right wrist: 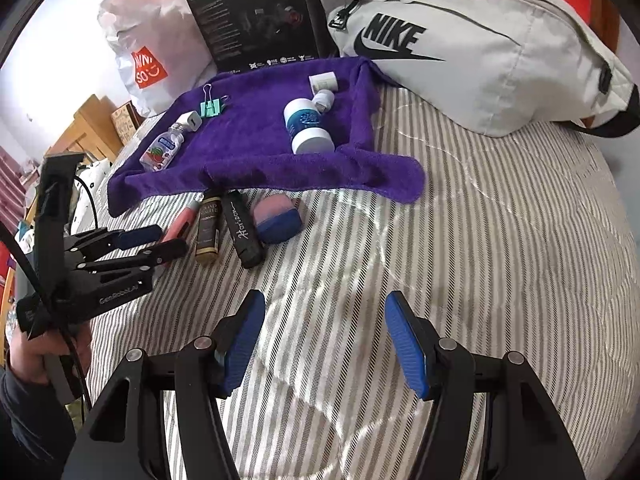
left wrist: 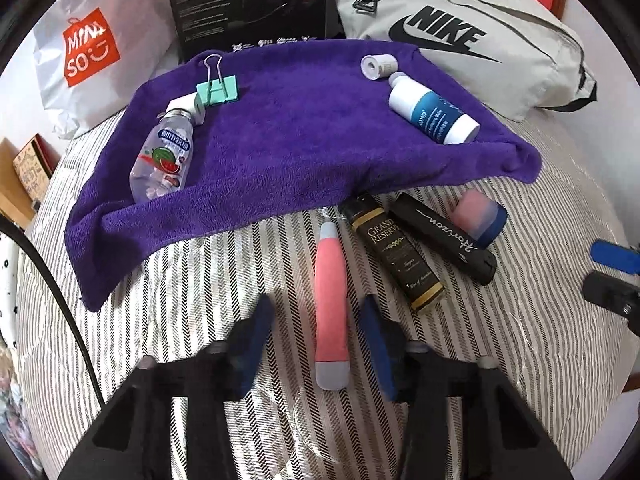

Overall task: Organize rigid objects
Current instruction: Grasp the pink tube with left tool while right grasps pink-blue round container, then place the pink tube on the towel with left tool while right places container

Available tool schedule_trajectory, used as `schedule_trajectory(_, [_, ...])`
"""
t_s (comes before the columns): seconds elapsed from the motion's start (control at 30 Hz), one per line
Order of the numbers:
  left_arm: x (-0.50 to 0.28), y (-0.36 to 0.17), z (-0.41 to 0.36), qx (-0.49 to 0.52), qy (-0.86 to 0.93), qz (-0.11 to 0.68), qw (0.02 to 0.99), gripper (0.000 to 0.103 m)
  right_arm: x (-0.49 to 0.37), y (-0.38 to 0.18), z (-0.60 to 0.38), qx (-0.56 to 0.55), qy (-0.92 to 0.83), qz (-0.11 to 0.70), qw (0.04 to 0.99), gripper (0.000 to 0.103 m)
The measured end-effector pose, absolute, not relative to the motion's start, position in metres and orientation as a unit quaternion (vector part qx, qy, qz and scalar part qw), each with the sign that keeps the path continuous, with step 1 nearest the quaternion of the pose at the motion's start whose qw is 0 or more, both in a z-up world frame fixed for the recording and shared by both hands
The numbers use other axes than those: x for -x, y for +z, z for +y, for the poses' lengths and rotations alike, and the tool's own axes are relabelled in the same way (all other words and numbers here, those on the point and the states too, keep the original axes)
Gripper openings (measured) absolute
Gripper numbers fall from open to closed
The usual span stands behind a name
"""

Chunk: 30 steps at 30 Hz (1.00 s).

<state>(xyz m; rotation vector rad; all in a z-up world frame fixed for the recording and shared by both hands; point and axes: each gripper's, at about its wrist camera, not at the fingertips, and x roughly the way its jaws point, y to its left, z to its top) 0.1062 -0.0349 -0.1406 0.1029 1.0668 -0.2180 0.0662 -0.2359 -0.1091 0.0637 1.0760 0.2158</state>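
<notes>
With jaws open astride the pink tube (left wrist: pixel 331 300) on the bed, left gripper (left wrist: pixel 316 340) is pre-grasp; right gripper (right wrist: pixel 324 344) open, empty. Next: close, lift, carry to purple towel (left wrist: pixel 300 140) beyond, by the sorted bottles.

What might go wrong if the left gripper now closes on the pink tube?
1. The pink tube lies between the open left gripper fingers, but nearer the right one, so it may slide or turn on the striped cover.
2. The Grand Reserve bottle lies close beside it, so a finger could nudge it.
</notes>
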Motion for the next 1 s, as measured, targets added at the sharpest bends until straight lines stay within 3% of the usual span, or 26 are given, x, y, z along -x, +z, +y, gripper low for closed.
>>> schedule_trajectory(0.03, [-0.105,-0.14,-0.033,-0.045,-0.106,0.507,0.854,0.015,-0.07,-0.111,-0.233,-0.03,0.108,0.509,0.854,0.062])
schedule_trajectory(0.5, [-0.093,-0.141,-0.011,-0.005,-0.124,0.513,0.849,0.015,-0.127,-0.135,-0.192,0.02,0.131,0.508,0.851,0.062])
schedule_trajectory(0.63, [-0.095,-0.142,-0.012,-0.011,-0.127,0.516,0.847,0.015,-0.131,-0.14,-0.18,0.054,0.138,0.504,0.851,0.057])
schedule_trajectory(0.77, [-0.096,-0.142,-0.008,0.0,-0.132,0.516,0.847,0.015,-0.137,-0.142,-0.184,0.069,0.126,0.515,0.845,0.044])
schedule_trajectory(1.0, [-0.097,-0.141,-0.004,0.014,-0.142,0.516,0.844,0.015,-0.144,-0.148,-0.182,0.103,0.122,0.516,0.842,0.042])
